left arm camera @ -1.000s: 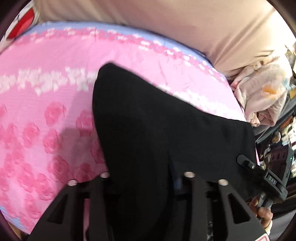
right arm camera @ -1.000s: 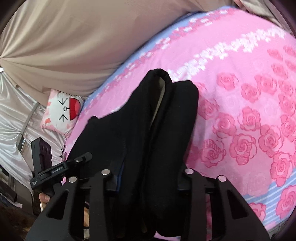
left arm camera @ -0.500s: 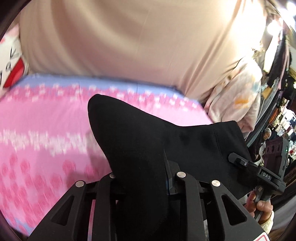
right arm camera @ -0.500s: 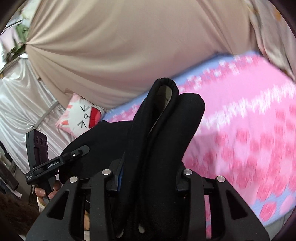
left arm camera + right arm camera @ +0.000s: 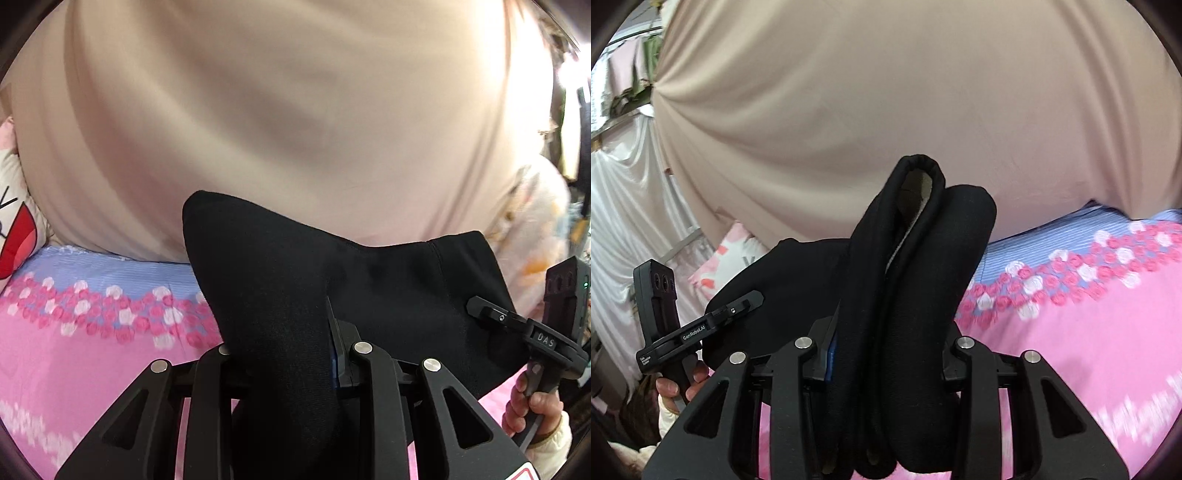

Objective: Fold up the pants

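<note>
the pants (image 5: 280, 295) hang between the two grippers, above the bedspread (image 5: 92, 354). the left gripper (image 5: 284, 354) clamps one end, the right gripper (image 5: 886, 347) a thick bunch of folds at the other. behind the bed hangs a curtain (image 5: 886, 110); a pillow (image 5: 735, 251) lies at its left edge.

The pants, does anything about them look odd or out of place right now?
Nothing damaged. The pants hang bunched between the left gripper and right gripper, both clamped on thick folds above the bed.
</note>
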Motion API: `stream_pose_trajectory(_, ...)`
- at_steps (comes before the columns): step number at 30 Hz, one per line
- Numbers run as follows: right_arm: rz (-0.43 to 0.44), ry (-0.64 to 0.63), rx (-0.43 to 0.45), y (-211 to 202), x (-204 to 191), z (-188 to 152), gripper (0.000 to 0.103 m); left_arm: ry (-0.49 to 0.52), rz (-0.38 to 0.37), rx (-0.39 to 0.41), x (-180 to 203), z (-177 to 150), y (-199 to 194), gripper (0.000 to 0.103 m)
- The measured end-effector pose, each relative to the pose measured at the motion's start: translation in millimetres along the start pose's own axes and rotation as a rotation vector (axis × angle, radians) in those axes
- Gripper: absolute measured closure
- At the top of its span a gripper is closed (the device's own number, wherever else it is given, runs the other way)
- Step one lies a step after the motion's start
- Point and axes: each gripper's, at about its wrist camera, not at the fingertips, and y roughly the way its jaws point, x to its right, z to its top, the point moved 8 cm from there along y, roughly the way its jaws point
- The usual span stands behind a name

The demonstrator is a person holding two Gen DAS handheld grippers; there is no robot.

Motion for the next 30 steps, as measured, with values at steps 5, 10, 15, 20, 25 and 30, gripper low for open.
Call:
stream_pose_trajectory(5,-0.032,0.064,-0.099,83,52,-19,0.068,-0.041,0.046,-0.095,-47,-20,91,0.081)
stream_pose_trajectory(10,-0.113,0.115,-0.221,138,96,-62,0.067,-0.125,0.062,-0.255,-86,-65,155,0.08)
stream_pose_trajectory(15,-0.1,0.24,-0.256,132,127,-85,0.042,-0.155,0.076,-0.283,-108,-94,159,0.031)
stream_pose_trajectory(20,-0.287,0.258,-0.103,50,141,-62,0.035,-0.241,0.251,-0.19,-161,-90,88,0.026)
stream_pose_trajectory(25,-0.284,-0.011,-0.021,15,59,-13,0.053,-0.133,0.357,-0.032,-155,-31,17,0.029)
stream_pose_trajectory(30,-0.222,-0.173,-0.181,126,-4,-22,0.054,-0.027,0.313,-0.132,-91,-6,89,0.026)
